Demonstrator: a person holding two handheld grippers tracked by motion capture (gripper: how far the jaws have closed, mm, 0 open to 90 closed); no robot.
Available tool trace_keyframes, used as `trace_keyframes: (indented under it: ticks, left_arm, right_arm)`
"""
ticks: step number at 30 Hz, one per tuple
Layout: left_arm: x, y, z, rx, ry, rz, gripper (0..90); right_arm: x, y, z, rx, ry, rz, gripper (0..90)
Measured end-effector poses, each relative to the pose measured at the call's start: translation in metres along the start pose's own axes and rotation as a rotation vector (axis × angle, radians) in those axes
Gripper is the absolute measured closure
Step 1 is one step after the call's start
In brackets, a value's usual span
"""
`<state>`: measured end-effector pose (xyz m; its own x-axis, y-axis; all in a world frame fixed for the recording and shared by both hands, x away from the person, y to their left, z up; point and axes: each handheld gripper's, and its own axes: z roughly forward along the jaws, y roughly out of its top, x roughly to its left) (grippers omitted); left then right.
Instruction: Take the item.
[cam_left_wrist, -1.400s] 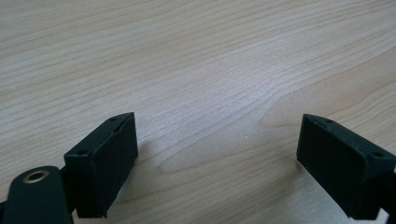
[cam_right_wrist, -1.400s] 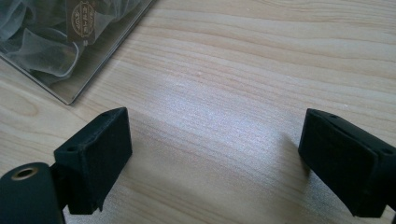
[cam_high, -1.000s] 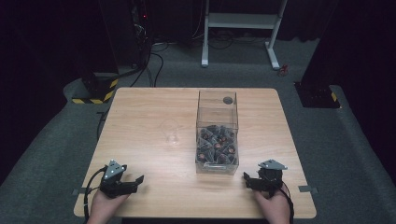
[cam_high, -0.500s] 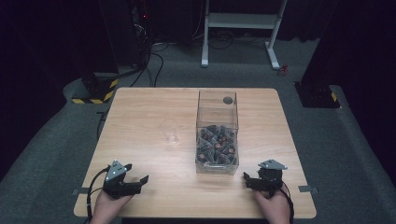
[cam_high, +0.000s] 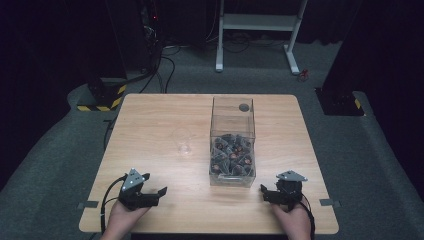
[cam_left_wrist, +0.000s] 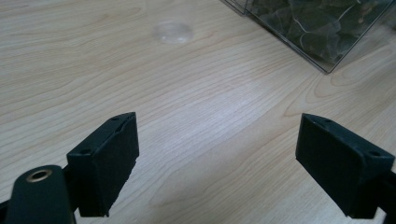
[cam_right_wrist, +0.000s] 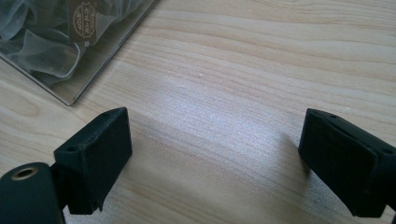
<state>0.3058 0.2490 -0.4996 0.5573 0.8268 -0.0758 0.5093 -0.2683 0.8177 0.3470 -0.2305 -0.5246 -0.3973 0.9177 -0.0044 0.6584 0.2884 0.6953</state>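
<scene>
Left gripper (cam_high: 161, 192): black, near left edge of tabletop; fingers (cam_left_wrist: 109, 158) wide apart, nothing between.
Small clear disc (cam_high: 184, 148): transparent, round, flat on the wood left of the box.
Clear box (cam_high: 232, 145): tabletop centre, transparent square walls, holds dark mesh sachets (cam_high: 231, 155).
Right gripper (cam_high: 264, 191): near right edge; fingers (cam_right_wrist: 100, 154) wide apart, bare.
Tabletop (cam_high: 150, 125): pale wood grain.
Floor (cam_high: 60, 165): grey carpet, dim room.

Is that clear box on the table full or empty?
Partly full. The clear box holds a heap of small mesh sachets in its lower part; the upper part is see-through and bare.
</scene>
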Motion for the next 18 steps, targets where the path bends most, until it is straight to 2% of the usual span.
trace_keyframes:
  ticks: [3, 10, 18]
  left_arm:
    - [-0.003, 0.005, 0.003, -0.001, -0.003, 0.021, 14.0]
    - [-0.009, 0.018, 0.005, -0.025, -0.017, 0.028, 14.5]
    - [-0.015, 0.031, 0.010, -0.036, -0.039, 0.034, 14.9]
  right_arm:
    - [0.000, 0.000, 0.000, 0.001, 0.001, 0.000, 9.2]
    - [-0.004, -0.001, -0.001, 0.000, 0.024, -0.032, 8.9]
    - [-0.003, -0.001, -0.001, -0.002, 0.016, -0.027, 8.7]
